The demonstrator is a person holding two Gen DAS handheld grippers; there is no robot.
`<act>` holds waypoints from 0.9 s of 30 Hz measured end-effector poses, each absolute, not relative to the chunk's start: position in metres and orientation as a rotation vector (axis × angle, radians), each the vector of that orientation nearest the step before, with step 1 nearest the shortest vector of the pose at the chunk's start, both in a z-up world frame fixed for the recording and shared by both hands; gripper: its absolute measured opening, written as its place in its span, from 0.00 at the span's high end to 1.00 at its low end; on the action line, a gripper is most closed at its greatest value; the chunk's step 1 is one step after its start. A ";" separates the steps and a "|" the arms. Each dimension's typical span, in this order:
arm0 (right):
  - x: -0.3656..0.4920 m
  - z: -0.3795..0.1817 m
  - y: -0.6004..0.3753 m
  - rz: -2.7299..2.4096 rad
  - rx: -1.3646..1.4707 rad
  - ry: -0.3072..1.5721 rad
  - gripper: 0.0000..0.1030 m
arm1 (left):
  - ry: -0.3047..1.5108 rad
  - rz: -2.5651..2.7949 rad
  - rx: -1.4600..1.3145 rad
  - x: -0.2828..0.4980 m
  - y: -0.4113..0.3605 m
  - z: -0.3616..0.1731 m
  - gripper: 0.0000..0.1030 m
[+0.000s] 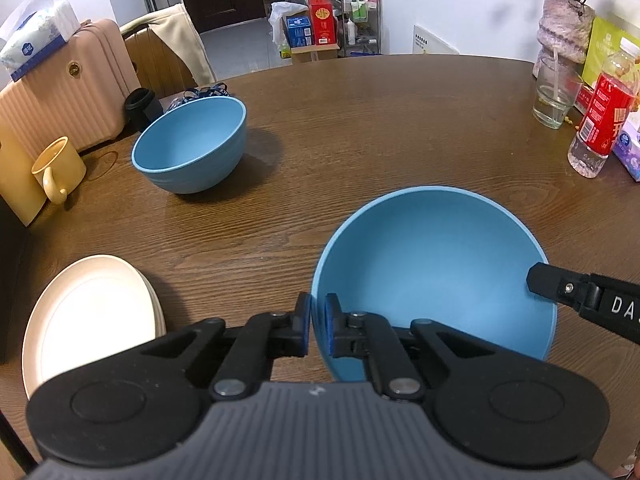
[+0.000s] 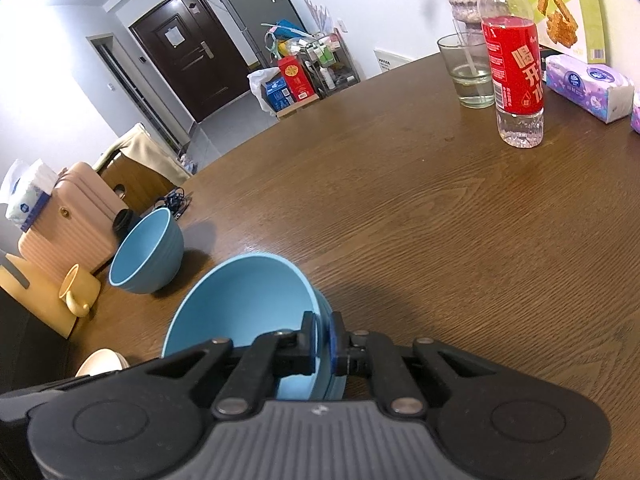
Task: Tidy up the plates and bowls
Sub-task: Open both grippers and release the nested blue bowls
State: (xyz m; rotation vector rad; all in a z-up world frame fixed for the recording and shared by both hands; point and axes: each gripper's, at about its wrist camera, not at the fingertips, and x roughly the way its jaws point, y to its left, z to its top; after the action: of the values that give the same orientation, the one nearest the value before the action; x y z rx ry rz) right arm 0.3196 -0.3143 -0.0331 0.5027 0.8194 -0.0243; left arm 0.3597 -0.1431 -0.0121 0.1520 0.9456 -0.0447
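Starting at the left of the table (image 1: pixel 360 128), we see a yellow mug (image 1: pixel 58 168) lying on its side by a pink case (image 1: pixel 68 88), and nearer us a small stack of cream plates (image 1: pixel 92 312), which reads as plates gathered into one pile. Beyond them the far blue bowl (image 1: pixel 190 146) stands upright and alone, well apart from both tools; we take it as the likely partner for stacking. In the middle, our left gripper (image 1: pixel 318 322) is clamped on the near rim of the near blue bowl (image 1: pixel 432 264), one pad outside the wall and one inside, so the thin rim is pinched between them. Our right gripper (image 2: pixel 323 340) is closed the same way on the opposite rim of that bowl, as its own camera shows; in the left view only one of its fingers shows at the bowl's right edge. Holding opposite edges should keep the wide bowl from swinging. We cannot tell whether its base touches the wood or is just off it. Far right, a glass (image 1: pixel 554 94), a red-labelled bottle (image 1: pixel 604 116) and a vase (image 1: pixel 566 26) stand clustered by the wall, out of the working area.
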 end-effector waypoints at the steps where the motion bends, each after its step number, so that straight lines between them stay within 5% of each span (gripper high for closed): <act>1: 0.320 -0.033 -0.314 -0.024 0.502 0.820 0.94 | 0.945 -0.046 0.151 0.360 -0.143 -0.012 0.92; 7: 0.317 -0.028 -0.322 -0.028 0.531 0.799 0.86 | 0.924 -0.065 0.132 0.355 -0.139 -0.005 0.85; 10: 0.313 -0.021 -0.325 -0.040 0.524 0.779 0.66 | 0.889 -0.055 0.127 0.349 -0.135 0.002 0.42; 13: 0.308 -0.015 -0.327 -0.051 0.510 0.753 0.44 | 0.846 -0.055 0.114 0.342 -0.130 0.012 0.28; 16: 0.304 -0.011 -0.328 -0.054 0.504 0.743 0.26 | 0.822 -0.050 0.089 0.338 -0.123 0.021 0.00; 20: 0.301 -0.004 -0.325 -0.050 0.490 0.729 0.09 | 0.794 -0.040 0.064 0.332 -0.113 0.032 0.00; 27: 0.298 0.017 -0.307 -0.011 0.435 0.713 0.05 | 0.766 -0.016 0.031 0.323 -0.088 0.049 0.00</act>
State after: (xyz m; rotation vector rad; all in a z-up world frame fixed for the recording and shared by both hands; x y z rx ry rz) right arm 0.2976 -0.3075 0.0172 0.4352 0.7132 -0.0114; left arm 0.3235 -0.0883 0.0489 0.0314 0.7663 -0.0157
